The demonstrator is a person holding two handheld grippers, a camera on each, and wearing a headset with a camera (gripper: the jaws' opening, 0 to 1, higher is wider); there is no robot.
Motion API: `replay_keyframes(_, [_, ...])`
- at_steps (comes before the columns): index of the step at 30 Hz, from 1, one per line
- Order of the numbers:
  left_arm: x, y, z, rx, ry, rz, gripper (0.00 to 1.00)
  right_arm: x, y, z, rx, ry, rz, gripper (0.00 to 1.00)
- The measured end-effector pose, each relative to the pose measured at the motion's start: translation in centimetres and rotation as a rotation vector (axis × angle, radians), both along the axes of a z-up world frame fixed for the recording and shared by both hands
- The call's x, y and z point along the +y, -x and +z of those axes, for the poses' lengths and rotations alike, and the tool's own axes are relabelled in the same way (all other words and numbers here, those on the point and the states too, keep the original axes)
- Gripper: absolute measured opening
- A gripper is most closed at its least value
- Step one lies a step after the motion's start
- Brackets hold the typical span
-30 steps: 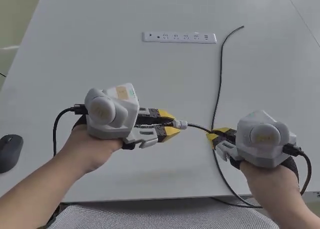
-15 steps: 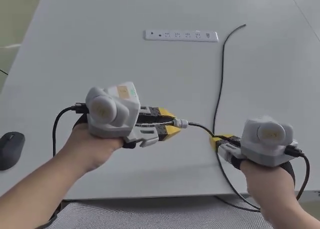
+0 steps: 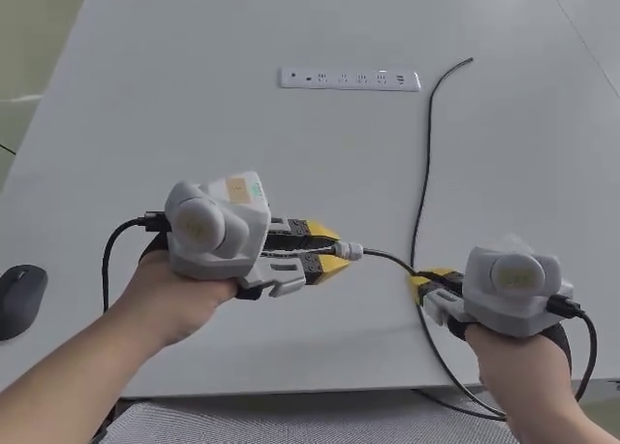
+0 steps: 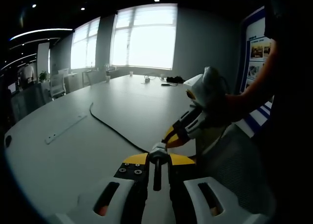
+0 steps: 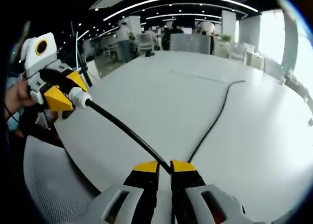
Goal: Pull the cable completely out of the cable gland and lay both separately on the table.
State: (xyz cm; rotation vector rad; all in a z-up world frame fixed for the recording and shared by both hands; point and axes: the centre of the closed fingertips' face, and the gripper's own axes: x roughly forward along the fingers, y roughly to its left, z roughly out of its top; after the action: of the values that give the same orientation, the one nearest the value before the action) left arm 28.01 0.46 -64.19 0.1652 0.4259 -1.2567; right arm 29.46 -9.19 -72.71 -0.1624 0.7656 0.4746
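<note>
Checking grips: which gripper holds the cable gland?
The left gripper: the small white cable gland sits between its yellow jaw tips; the right gripper pinches only the thin black cable.

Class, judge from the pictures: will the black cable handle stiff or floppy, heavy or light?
Probably floppy: the cable lies in loose curves across the table. Likely light, being thin. It seems semi-stiff over short spans, arching between cable gland and right gripper.
</note>
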Motion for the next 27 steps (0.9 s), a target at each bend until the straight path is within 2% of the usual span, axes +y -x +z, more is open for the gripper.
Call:
replay_keyframes(1, [0.0,0.0,0.1,-0.001,0.002,-0.002,0.15,0.0,-0.2,0.1,-0.016,0.013,0.016,0.04])
replay_keyframes(7, [-0.1,0.1,0.3,-0.006,0.001,-0.002,0.15,-0.2,-0.2,0.5,-0.037,0.066,0.056,0.04])
replay_keyframes(9, [-0.1,0.1,0.3,-0.005,0.001,-0.001,0.15,-0.4,-0.2,0.8,-0.059,0.098,0.079,0.05])
replay_keyframes(11, [-0.2,0.1,0.2,-0.002,-0.002,-0.003,0.15,-0.1,-0.1,1.2,-0.078,0.101,0.103,0.09])
replay_keyframes(14, [-0.3,0.2,0.0,0.002,-0.003,-0.004,0.15,0.1,0.3,1.7,-0.099,0.133,0.143,0.12])
replay_keyframes(18, [-0.5,0.2,0.0,0.005,-0.001,-0.003,0.15,1.3,0.6,2.8,-0.147,0.16,0.233,0.14])
replay_keyframes(24, [-0.7,0.3,0.0,0.013,-0.002,-0.005,0.15,4.1,0.5,5.6,-0.259,0.202,0.372,0.15])
replay_keyframes(27, [-0.7,0.3,0.0,0.013,-0.002,-0.007,0.15,5.2,0.6,6.3,-0.284,0.212,0.418,0.15])
